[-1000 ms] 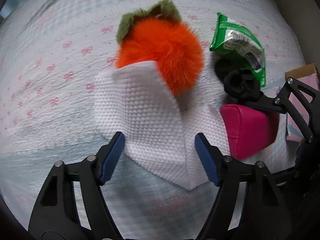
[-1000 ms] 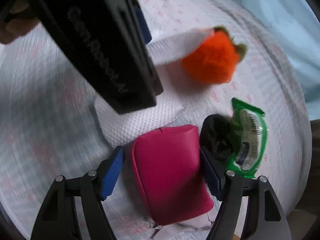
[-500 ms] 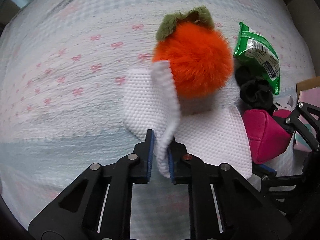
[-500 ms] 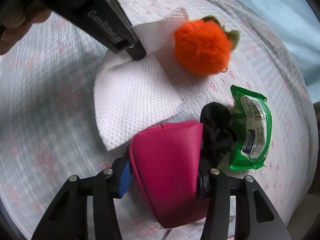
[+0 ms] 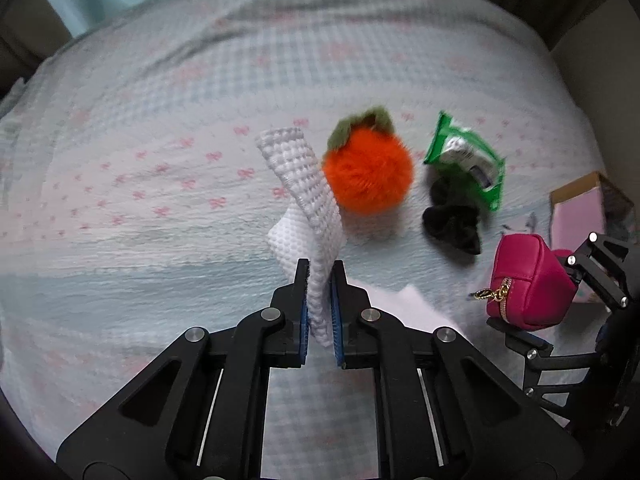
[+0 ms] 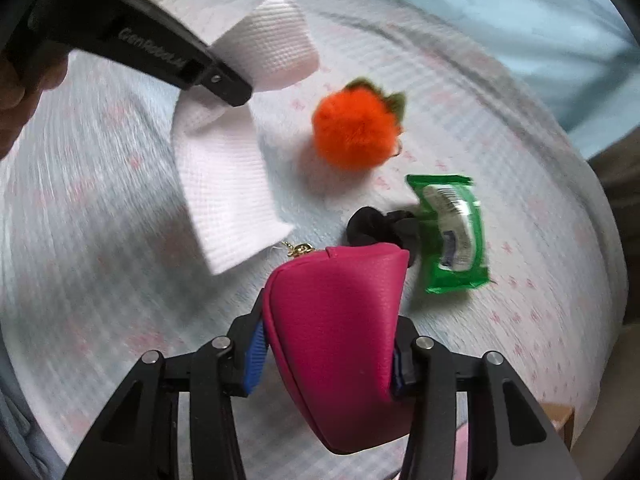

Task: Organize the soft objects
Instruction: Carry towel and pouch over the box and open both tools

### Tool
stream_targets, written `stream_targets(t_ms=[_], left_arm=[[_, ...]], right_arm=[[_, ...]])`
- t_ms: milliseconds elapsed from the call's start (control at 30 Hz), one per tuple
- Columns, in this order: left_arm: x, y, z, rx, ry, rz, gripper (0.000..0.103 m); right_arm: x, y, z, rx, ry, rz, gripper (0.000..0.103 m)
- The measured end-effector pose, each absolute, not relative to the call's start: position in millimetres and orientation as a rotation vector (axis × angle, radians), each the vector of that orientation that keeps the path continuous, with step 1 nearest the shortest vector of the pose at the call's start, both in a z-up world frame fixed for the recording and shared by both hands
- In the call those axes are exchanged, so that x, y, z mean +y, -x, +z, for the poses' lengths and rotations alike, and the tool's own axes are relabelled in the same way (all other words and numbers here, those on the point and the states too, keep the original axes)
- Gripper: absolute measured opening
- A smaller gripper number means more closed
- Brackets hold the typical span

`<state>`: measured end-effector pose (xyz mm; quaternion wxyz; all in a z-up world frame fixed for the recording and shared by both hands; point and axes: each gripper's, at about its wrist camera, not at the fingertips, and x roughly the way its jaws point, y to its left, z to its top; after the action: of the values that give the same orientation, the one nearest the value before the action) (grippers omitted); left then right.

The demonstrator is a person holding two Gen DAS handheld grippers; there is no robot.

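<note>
Two soft items are gripped, one per gripper. The left gripper (image 5: 320, 304) has its jaws pinched tight on a white waffle-textured cloth (image 5: 308, 208); a fold of it sticks out past the blue pads (image 5: 304, 312) and the rest hangs down toward the bed. In the right wrist view the same cloth (image 6: 232, 184) drapes from the left gripper's black finger (image 6: 208, 76), lower corner close to the bedspread; contact can't be told through the blur.

The right gripper (image 6: 324, 356) has its jaws clamped on a magenta zip pouch (image 6: 340, 320), sides squeezed between the pads, gold zipper pull (image 6: 300, 249) dangling at the far end. From the left wrist view the pouch (image 5: 528, 276) sits clear of the bed, held at the right edge of the frame.

Remaining on the bedspread (image 5: 160, 160), which is pale blue check with pink bows: an orange fluffy pom-pom with green leaves (image 5: 368, 176), just right of the raised cloth fold; a black scrunchie (image 5: 452, 220) beyond it; a green wipes packet (image 5: 468, 160) touching or overlapping the scrunchie's far side. All three are well apart from both grippers.

A cardboard box with pink inside (image 5: 580, 208) is at the bed's right edge. Part of a hand (image 6: 16, 88) shows top left on the left gripper's handle.
</note>
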<state>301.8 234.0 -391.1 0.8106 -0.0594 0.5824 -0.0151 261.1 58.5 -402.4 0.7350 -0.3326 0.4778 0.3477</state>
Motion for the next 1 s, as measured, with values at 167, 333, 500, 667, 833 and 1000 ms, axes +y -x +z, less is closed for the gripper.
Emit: stream_targets(t_ms=[167,333,500,667,833,1000], left_arm=[[229.6,-285.7,-353.8,1.179,0.131,-0.045,0.008],[224.0,-258.8,-313.2,1.113,0.114,-0.074,0.008],[203.4,-238.7,-264.1,1.038,0.104,-0.123,0.008],[167.8,-231.1,-220.5,0.971,0.081,-0.196,0.008],[116.8,-228.5,-184.5,0.917,0.047,-0.277,0.008],[56.9,-229.7,-156.4,0.871,0.017,-0.345,0.008]], right_arm=[[51.1,-247.8,-371.4,1.031,0.638,0.695,0.044],[35.5,-236.5,-330.3,1.005,0.514,0.605,0.043],[7.0,-220.2,-274.8,0.971,0.353,0.495,0.043],[-31.4,-209.1,-222.5,0.943,0.228,0.377,0.043],[-85.5,-198.4,-179.2,0.920,0.125,0.261,0.043],[-144.5,-191.4,-156.1,0.906,0.051,0.176,0.043]])
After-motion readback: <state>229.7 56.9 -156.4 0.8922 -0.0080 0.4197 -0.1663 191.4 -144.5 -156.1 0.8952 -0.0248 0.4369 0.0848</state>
